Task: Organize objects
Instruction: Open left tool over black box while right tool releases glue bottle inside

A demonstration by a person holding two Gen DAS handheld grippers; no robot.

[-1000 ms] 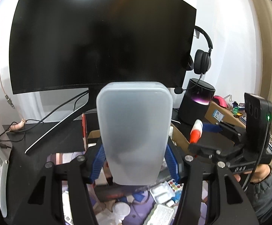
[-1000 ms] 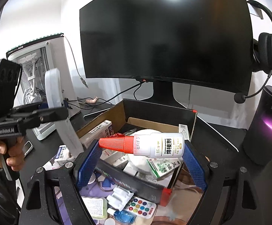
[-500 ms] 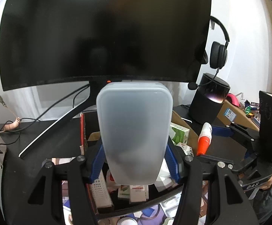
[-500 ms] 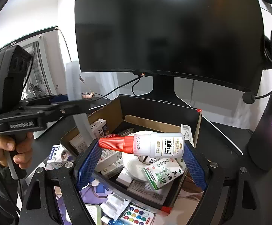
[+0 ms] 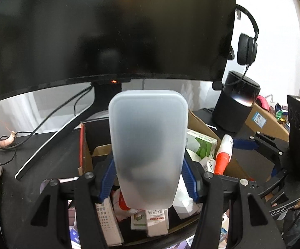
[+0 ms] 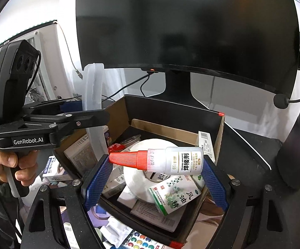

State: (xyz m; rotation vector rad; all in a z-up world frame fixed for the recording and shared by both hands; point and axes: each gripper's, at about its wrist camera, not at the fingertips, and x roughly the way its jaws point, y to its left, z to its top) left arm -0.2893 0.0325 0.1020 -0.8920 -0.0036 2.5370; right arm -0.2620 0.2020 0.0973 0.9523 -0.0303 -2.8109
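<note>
Glue first: my right claw (image 6: pixel 156 171) has the white adhesive bottle (image 6: pixel 174 160) clenched end to end, red ribbed cap against one blue pad, flat base against the other, so it lies level across the jaws. It hangs above the open cardboard box (image 6: pixel 219 130), over a roll of white tissue (image 6: pixel 137 176) and a green-and-white medicine carton (image 6: pixel 173 194) lying in it.

My left claw (image 5: pixel 148 178) grips a frosted translucent plastic case (image 5: pixel 148 145) by its two long sides, standing it upright so it blocks most of that camera's middle. Something dark shows through its lower half, but I cannot tell what it is. From the right-hand camera that same case (image 6: pixel 93 95) is seen edge-on, thin and tall, over the box's left wall.

Under the case, more small cartons (image 5: pixel 157 221) stand packed in the box. A green-patterned white carton (image 5: pixel 200 146) sits at the box's right edge.

Behind the box a large dark monitor (image 6: pixel 183 25) stands on its stand on the black desk (image 5: pixel 48 157). A black cylindrical speaker (image 5: pixel 236 112) stands to the right of the box, with a headset (image 5: pixel 246 49) hanging above it. A colourful paint palette (image 6: pixel 141 242) lies on the desk before the box.
</note>
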